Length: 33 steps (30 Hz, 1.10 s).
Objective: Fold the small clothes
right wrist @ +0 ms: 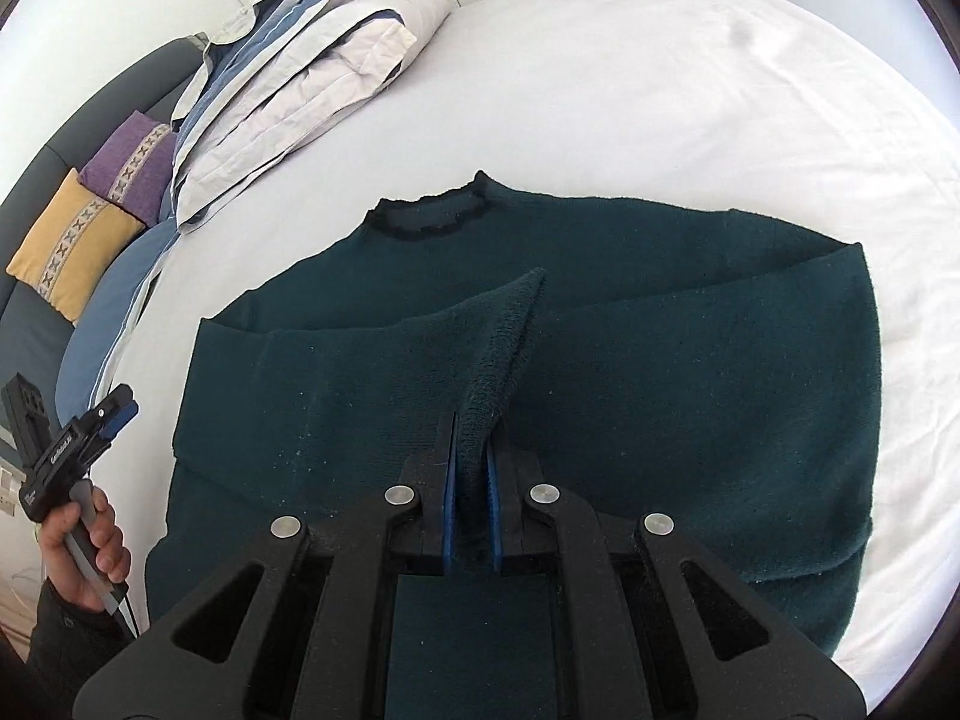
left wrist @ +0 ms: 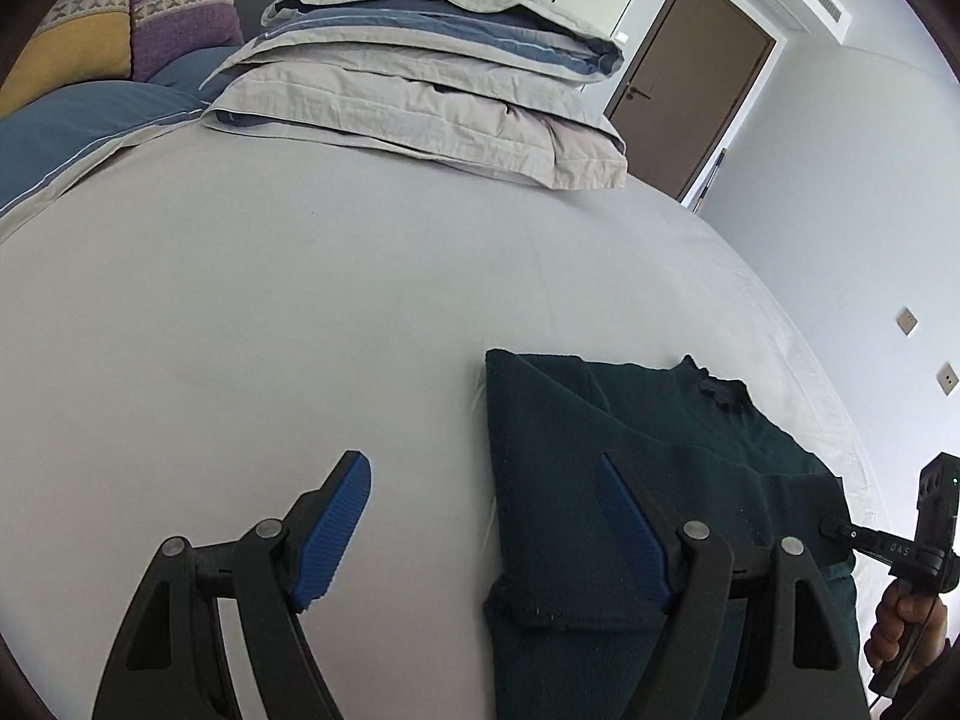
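One fuzzy teal sweater [right wrist: 600, 330] on the bed [right wrist: 660, 90]; right gripper [right wrist: 471, 516] jaws pinch its cuff, left gripper [left wrist: 486, 534] jaws apart.

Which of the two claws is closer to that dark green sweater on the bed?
Right. The right claw is shut on a pinched-up fold of the dark green sweater. The left claw hangs open at the sweater's edge, gripping nothing.

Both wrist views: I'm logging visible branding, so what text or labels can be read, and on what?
"SVD", seemingly inverted and uncertain: white letters on the right hand-held gripper body.
White lettering on the left hand-held gripper body: too small and blurred to read.
Dark green sweater: no text visible.
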Motion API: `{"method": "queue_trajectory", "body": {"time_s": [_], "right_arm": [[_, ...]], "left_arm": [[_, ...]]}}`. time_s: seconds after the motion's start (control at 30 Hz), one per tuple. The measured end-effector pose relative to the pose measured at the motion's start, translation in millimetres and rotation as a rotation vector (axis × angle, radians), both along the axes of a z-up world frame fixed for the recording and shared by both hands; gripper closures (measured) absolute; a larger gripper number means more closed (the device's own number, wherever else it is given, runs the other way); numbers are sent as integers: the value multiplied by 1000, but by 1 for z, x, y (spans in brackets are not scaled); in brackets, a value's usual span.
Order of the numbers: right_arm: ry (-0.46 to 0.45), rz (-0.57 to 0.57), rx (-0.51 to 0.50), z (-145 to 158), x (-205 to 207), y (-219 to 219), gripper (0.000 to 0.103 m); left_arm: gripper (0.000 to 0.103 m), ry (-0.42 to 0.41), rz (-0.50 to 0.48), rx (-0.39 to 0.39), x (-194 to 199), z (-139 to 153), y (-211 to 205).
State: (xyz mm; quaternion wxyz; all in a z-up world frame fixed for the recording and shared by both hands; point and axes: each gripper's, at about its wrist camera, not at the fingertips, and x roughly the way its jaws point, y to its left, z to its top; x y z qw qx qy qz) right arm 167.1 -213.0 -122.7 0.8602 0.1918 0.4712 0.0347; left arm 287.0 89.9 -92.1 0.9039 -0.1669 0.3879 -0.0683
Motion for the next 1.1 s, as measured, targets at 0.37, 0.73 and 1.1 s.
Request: {"method": "queue_trajectory", "body": {"time_s": [0.37,0.73,1.1], "right_arm": [[-2,-13,3,-39,-17,6,96],[-4,-92,-14,-58,-2,0,97],[-75,-112,-127,-36,-10,18,97]], "left_arm": [[37,112,-61,229,71,-39,-49],[63,79,-5,200,73,-47,-31],[64,52,17,181,67,-48,-27]]}}
